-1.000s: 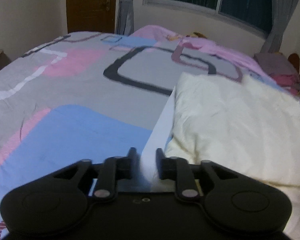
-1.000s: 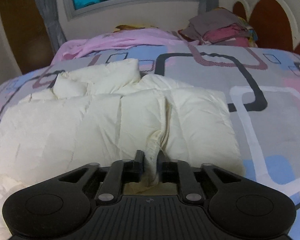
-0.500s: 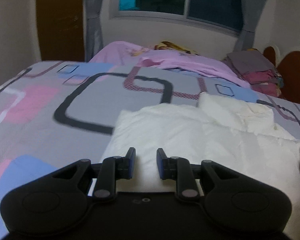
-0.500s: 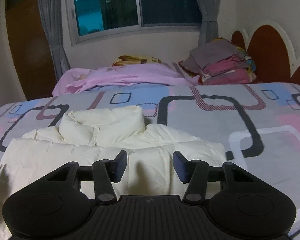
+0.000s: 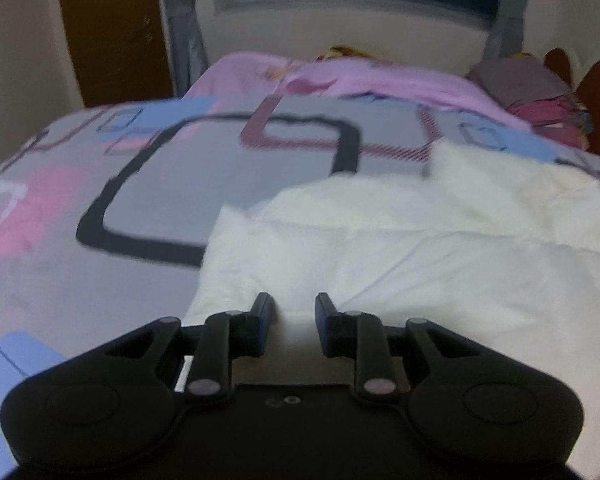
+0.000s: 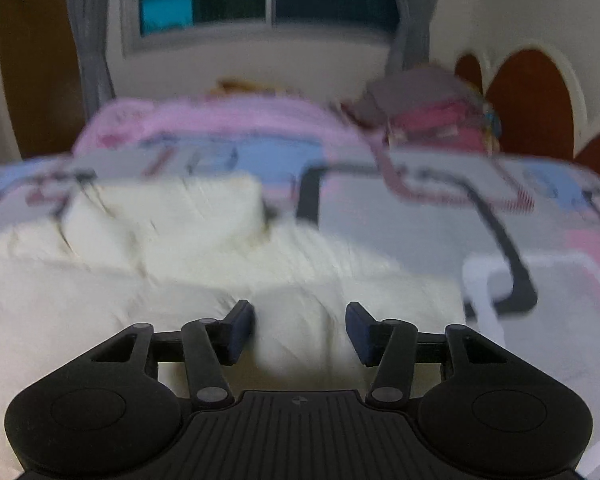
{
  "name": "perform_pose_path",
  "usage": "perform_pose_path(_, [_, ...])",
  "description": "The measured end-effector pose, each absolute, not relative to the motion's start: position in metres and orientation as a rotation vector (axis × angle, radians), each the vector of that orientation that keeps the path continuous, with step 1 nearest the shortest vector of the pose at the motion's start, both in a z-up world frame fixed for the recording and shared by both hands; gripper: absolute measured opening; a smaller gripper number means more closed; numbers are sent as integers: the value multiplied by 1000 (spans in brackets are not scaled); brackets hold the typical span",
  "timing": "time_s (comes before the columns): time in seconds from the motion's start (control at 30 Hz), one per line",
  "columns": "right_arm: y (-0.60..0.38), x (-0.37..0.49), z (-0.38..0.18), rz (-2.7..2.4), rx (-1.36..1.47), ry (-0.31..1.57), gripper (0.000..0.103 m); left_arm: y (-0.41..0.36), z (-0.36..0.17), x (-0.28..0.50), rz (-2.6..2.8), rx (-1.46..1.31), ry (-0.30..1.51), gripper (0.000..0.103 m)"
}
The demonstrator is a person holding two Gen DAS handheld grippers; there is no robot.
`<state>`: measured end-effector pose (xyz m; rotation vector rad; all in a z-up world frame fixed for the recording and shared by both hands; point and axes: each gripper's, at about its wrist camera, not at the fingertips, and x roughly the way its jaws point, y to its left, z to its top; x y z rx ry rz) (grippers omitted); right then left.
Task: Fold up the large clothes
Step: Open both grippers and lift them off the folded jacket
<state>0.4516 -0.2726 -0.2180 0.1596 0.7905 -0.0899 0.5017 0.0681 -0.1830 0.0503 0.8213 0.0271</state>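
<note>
A cream padded garment [image 5: 420,248] lies folded on the patterned bed sheet [image 5: 160,200]. My left gripper [image 5: 294,302] hovers over its near left corner. The jaws are opening with a narrow gap, and the fabric shows beyond the gap, not pinched by the pads. In the right wrist view the same garment [image 6: 180,272] fills the lower left, its collar end bunched at the far side. My right gripper [image 6: 299,310] stands open above the near right part of the garment, with nothing between its fingers. That view is blurred by motion.
A pink blanket [image 5: 340,76] lies along the far edge of the bed under the window. A stack of folded clothes [image 6: 432,112] sits at the far right by the brown headboard [image 6: 528,100]. A brown door [image 5: 112,28] stands at the back left.
Both grippers were shut on folds of the cream garment a second ago and have let go. The left view has swung right over the garment, and the right jaws have spread wide.
</note>
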Motion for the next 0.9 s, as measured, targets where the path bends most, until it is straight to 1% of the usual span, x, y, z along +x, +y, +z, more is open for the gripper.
perform_pose_path(0.07, [-270, 452, -225, -97, 145, 793, 53, 75, -187, 501, 38, 35, 825, 26])
perform_pose_path(0.17, [-266, 454, -219, -105, 139, 794, 53, 74, -185, 501, 36, 65, 829, 26])
perform_pose_path(0.23, [-267, 451, -209, -100, 153, 753, 53, 72, -179, 500, 38, 76, 817, 23])
perform_pose_path(0.33, [-265, 449, -205, -108, 131, 721, 53, 69, -171, 496, 27, 68, 779, 23])
perform_pose_path(0.4, [-267, 454, -217, -119, 126, 770, 53, 67, -177, 500, 30, 83, 796, 26])
perform_pose_path(0.47, [-273, 457, -227, -111, 173, 784, 55, 68, -185, 506, 32, 82, 822, 26])
perform_pose_path(0.53, [-272, 459, -227, -113, 163, 795, 55, 65, -187, 508, 32, 113, 820, 25])
perform_pose_path(0.6, [-272, 458, -222, -112, 160, 796, 55, 66, -185, 508, 32, 116, 825, 25])
perform_pose_path(0.77, [-271, 429, -194, -88, 160, 726, 55, 68, -168, 489, 26, 99, 803, 24])
perform_pose_path(0.9, [-265, 401, -183, -71, 135, 704, 55, 67, -156, 463, -11, 103, 775, 28])
